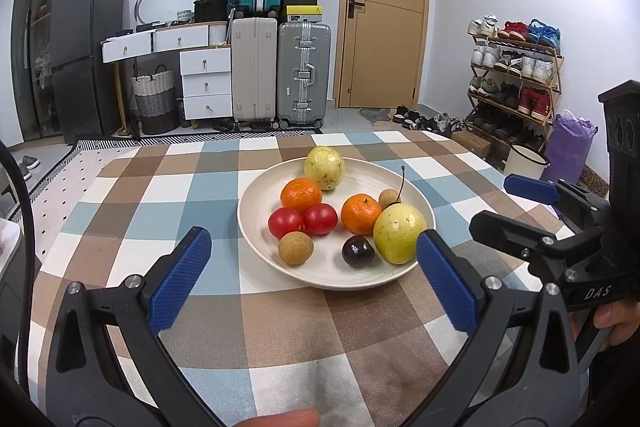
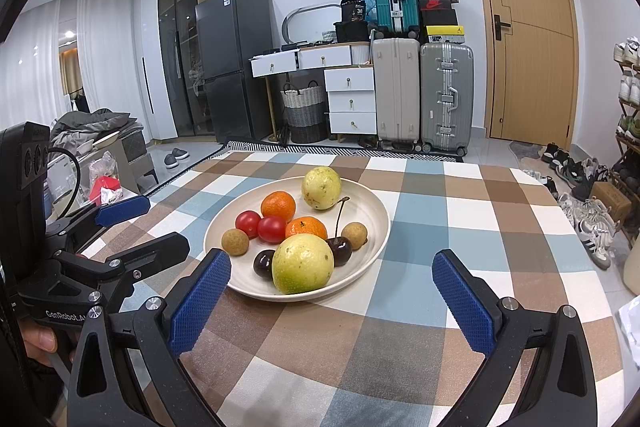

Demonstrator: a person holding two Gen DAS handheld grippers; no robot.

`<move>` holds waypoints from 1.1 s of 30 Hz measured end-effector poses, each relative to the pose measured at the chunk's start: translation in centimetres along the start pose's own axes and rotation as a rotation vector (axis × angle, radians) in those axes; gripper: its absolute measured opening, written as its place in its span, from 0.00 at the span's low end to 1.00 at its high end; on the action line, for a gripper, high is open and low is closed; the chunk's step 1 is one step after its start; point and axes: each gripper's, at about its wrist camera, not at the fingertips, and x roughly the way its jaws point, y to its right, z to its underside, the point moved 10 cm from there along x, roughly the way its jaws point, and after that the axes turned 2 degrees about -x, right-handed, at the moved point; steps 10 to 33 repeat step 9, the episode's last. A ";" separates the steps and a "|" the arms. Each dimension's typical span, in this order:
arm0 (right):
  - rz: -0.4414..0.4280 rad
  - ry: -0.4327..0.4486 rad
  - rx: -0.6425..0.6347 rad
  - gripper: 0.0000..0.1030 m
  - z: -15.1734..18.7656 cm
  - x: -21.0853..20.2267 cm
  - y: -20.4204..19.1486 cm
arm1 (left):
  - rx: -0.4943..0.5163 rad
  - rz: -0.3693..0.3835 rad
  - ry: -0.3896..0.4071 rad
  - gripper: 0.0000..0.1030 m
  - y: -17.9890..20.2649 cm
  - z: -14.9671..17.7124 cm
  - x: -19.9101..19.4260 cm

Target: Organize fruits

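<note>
We see all the fruits [image 1: 320, 219] sitting together on the plate [image 1: 256, 247] in the middle of the frame, so sorting may be done or waiting, and our left gripper [image 1: 314, 251] and right gripper [image 2: 332, 267] are both wide open, holding nothing.

a table with a checked cloth [image 1: 168, 187] carries one cream plate [image 1: 256, 223] of fruit.

In the left wrist view the front pear [image 1: 399, 233] hides one cherry [image 1: 401, 187] except its stem, and the right gripper [image 1: 496, 207] is cut off by the right edge. A fingertip [image 1: 280, 419] at the bottom edge is blurred and cropped. In the right wrist view the shoe rack [image 2: 628, 99] is cut off by the right edge.
</note>
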 end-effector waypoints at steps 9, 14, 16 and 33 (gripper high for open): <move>0.000 0.000 0.001 1.00 0.0 0.0 0.0 | -0.006 -0.003 0.002 0.99 0.1 0.0 0.0; 0.000 0.000 0.001 1.00 0.0 0.0 0.0 | -0.006 -0.003 0.002 0.99 0.1 0.0 0.0; 0.000 0.000 0.001 1.00 0.0 0.0 0.0 | -0.006 -0.003 0.002 0.99 0.1 0.0 0.0; 0.000 0.000 0.001 1.00 0.0 0.0 0.0 | -0.006 -0.003 0.002 0.99 0.1 0.0 0.0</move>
